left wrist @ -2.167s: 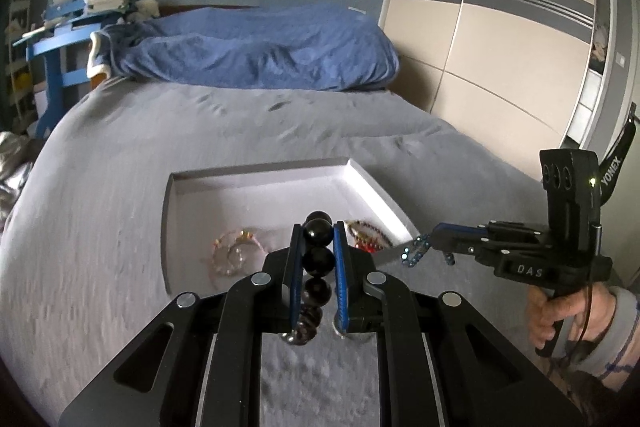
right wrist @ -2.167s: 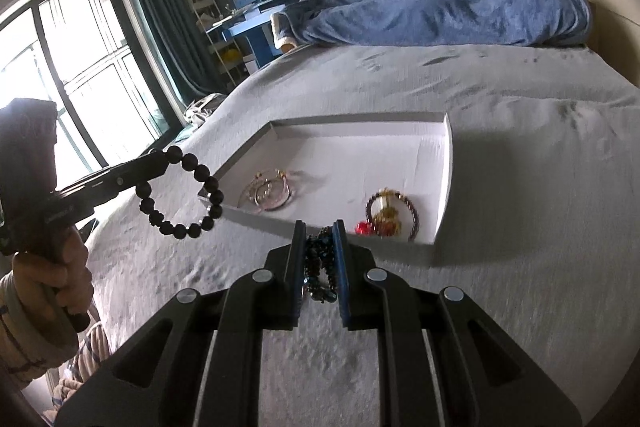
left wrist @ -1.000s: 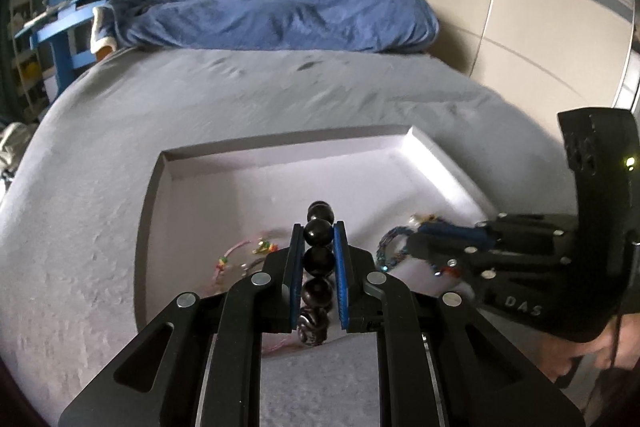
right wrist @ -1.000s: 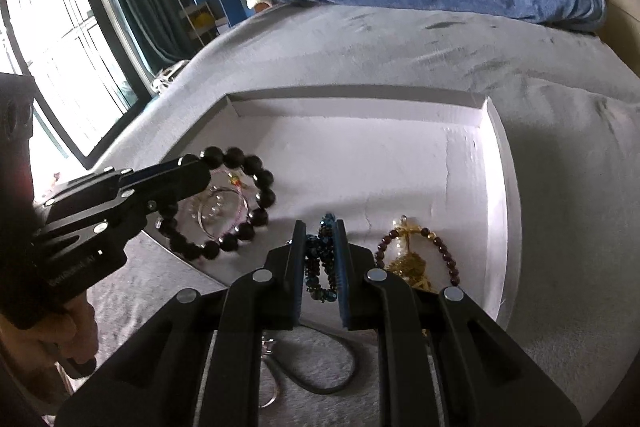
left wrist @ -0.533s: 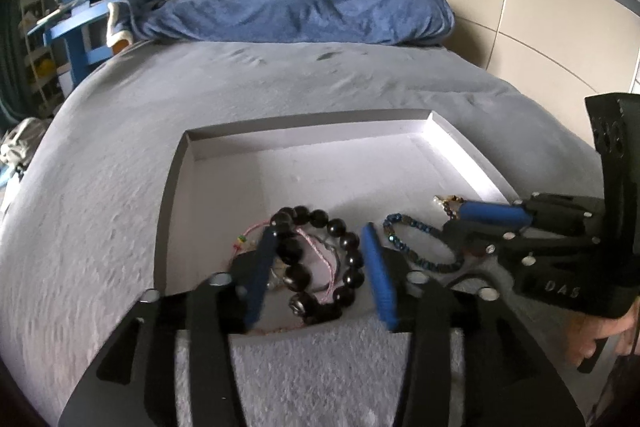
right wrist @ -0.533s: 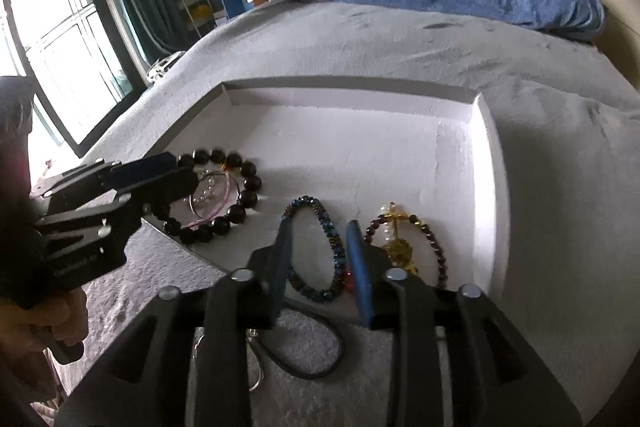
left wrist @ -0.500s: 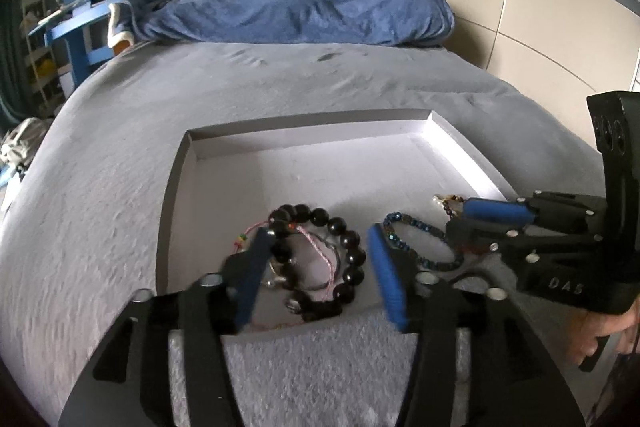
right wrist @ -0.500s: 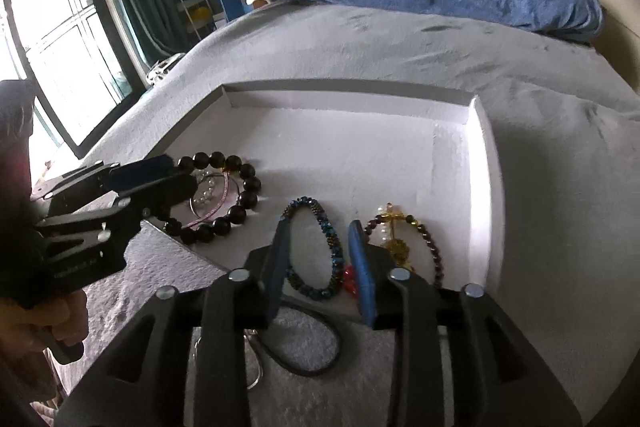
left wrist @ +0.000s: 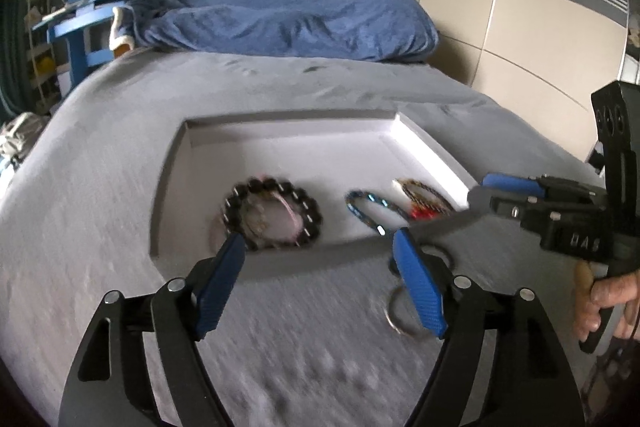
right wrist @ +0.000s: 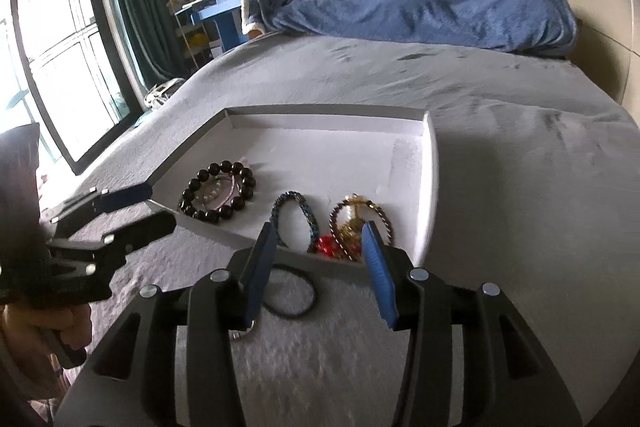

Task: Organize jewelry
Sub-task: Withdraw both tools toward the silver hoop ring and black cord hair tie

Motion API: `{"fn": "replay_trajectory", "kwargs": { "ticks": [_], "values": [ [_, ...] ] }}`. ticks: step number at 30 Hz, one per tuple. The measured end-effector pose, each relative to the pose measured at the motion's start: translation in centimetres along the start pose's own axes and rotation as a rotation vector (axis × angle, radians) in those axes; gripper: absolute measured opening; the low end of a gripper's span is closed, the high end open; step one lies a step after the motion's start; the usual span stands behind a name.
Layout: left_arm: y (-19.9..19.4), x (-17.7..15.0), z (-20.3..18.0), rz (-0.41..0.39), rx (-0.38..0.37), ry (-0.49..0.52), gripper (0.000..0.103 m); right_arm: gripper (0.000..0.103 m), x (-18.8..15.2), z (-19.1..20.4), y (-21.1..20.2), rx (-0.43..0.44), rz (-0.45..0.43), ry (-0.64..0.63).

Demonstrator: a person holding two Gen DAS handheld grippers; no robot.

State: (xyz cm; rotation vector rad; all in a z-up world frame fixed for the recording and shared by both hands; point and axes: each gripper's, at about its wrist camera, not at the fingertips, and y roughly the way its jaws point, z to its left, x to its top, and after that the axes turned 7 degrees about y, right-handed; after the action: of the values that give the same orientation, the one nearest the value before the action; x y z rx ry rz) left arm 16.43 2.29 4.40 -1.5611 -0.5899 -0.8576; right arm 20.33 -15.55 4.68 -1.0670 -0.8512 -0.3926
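Note:
A white tray [right wrist: 428, 163] lies on the grey bed. In it lie a black bead bracelet [right wrist: 218, 191] around a pink one, a blue beaded bracelet [right wrist: 294, 215] and a dark red bracelet with gold and red charms [right wrist: 356, 223]. They also show in the left wrist view: black [left wrist: 272, 213], blue [left wrist: 366, 209], red and gold [left wrist: 424, 201]. My left gripper [left wrist: 320, 247] is open and empty, just in front of the tray's near edge. My right gripper [right wrist: 320, 233] is open and empty, over the near edge by the blue bracelet.
A black hair tie [right wrist: 290, 293] and a metal ring [left wrist: 402, 313] lie on the bed in front of the tray. A blue duvet [left wrist: 288, 21] is heaped at the bed's far end. A wardrobe [left wrist: 520, 7] stands right, a window [right wrist: 52, 67] left.
Both grippers have opened wider and pulled back from the tray. The black bracelet and the blue bracelet stay lying in the tray where they were let go.

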Motion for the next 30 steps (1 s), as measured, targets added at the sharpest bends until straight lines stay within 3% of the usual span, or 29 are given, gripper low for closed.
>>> {"fn": "replay_trajectory", "kwargs": {
  "ticks": [9,23,26,30],
  "values": [
    [0.1,-1.5,-2.2,0.041,-0.077,0.042,0.082,0.047,-2.9,-2.5,-1.0,-0.014,0.024,0.081],
    [3.7,-2.7,-6.0,0.223,-0.106,0.205,0.082,0.055,-4.7,-3.9,0.4,-0.043,0.098,0.145],
    [4.0,-2.7,-6.1,0.231,-0.101,0.219,0.076,0.056,-4.8,-3.7,0.6,-0.047,0.105,0.13],
    [4.0,-2.7,-6.1,0.223,-0.088,0.22,0.054,0.056,-4.7,-2.9,0.8,-0.052,0.116,0.095]
  ]
}}
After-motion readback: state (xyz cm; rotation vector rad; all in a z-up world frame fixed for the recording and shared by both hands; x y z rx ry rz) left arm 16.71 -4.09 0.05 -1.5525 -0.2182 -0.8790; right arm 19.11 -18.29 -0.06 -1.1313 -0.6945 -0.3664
